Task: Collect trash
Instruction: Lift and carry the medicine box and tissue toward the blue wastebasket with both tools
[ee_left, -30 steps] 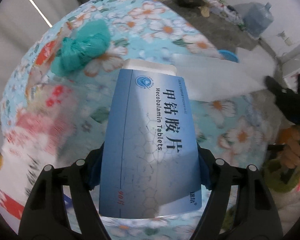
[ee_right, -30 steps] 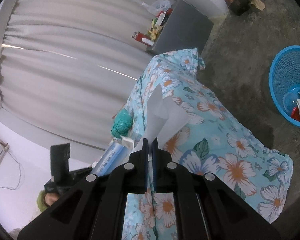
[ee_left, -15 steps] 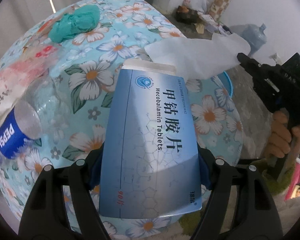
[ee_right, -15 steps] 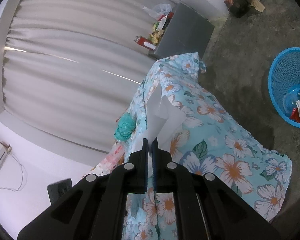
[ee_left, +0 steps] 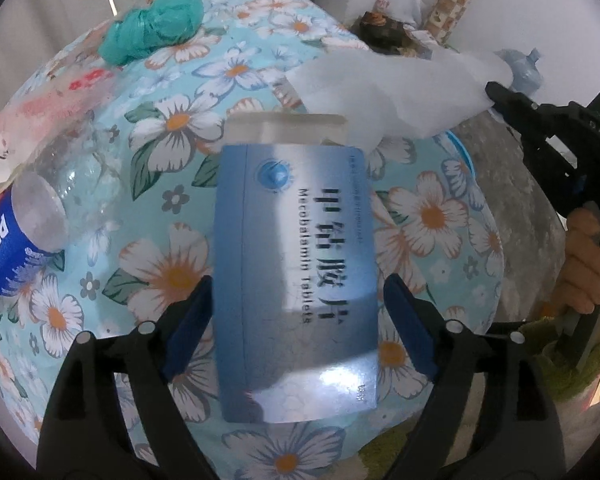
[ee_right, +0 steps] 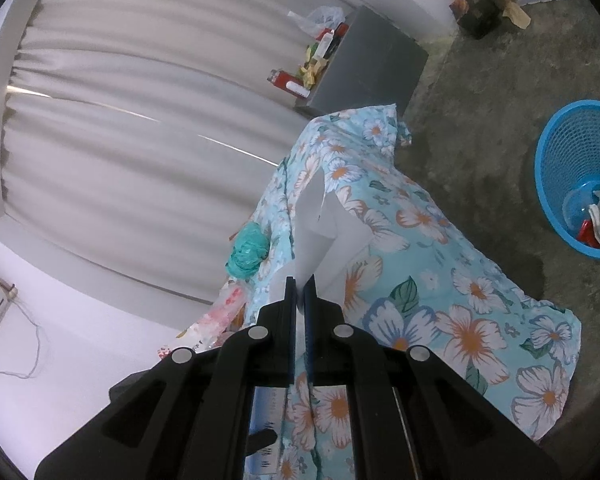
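A blue medicine box (ee_left: 292, 220) printed "Mecobalamin Tablets" sits between the jaws of my left gripper (ee_left: 298, 282), above the flowered tablecloth (ee_left: 432, 216). The jaws are opening, and a gap shows on each side between the blue pads (ee_left: 188, 328) and the box. The box looks blurred and a little farther from the camera. My right gripper (ee_right: 300, 284) is shut on a white tissue (ee_right: 320, 228), which stands up from its tips. In the left wrist view the same tissue (ee_left: 392, 92) hangs from the right gripper (ee_left: 494, 94), held by a hand (ee_left: 584, 256).
On the cloth lie a crumpled teal bag (ee_left: 152, 28), a clear Pepsi bottle (ee_left: 20, 240) and a pink-printed plastic wrapper (ee_left: 56, 100). A blue basket (ee_right: 568, 152) with cups and scraps stands on the concrete floor to the right. A grey cabinet (ee_right: 372, 64) stands behind the table.
My left gripper's jaws have spread away from the medicine box, which now sits lower and smaller between them. The left view has swung across the table. The right gripper and its tissue have stayed put.
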`<action>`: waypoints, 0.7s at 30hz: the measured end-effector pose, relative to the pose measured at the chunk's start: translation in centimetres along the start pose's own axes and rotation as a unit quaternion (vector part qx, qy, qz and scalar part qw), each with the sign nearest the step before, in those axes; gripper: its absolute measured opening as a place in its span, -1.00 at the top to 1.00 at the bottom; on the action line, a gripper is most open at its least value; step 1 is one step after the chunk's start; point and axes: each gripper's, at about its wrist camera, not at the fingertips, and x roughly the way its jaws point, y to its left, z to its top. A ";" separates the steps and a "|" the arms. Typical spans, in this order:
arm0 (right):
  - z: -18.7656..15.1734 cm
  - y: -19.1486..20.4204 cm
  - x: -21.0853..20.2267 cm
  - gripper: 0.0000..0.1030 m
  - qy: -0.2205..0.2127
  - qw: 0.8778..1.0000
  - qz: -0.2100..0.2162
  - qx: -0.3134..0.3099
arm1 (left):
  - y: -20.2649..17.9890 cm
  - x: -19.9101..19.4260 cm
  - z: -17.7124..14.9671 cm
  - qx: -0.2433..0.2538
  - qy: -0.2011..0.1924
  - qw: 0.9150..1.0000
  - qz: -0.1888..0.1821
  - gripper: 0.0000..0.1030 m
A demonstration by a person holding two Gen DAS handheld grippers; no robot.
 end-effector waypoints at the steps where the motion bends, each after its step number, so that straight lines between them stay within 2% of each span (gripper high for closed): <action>1: 0.0 0.1 0.0 0.92 0.000 1.000 -0.002 -0.001 | 0.0 0.0 0.1 0.001 -0.002 1.000 -0.003 -0.60; 11: -0.3 1.8 0.2 0.92 -0.001 0.999 -0.033 -0.022 | 0.9 -1.7 -0.4 -0.003 -0.033 0.998 -0.050 -0.61; 21: 0.1 4.1 -1.4 0.92 -0.021 0.996 -0.067 -0.056 | 2.3 -3.2 -1.5 0.001 -0.065 0.994 -0.088 -0.63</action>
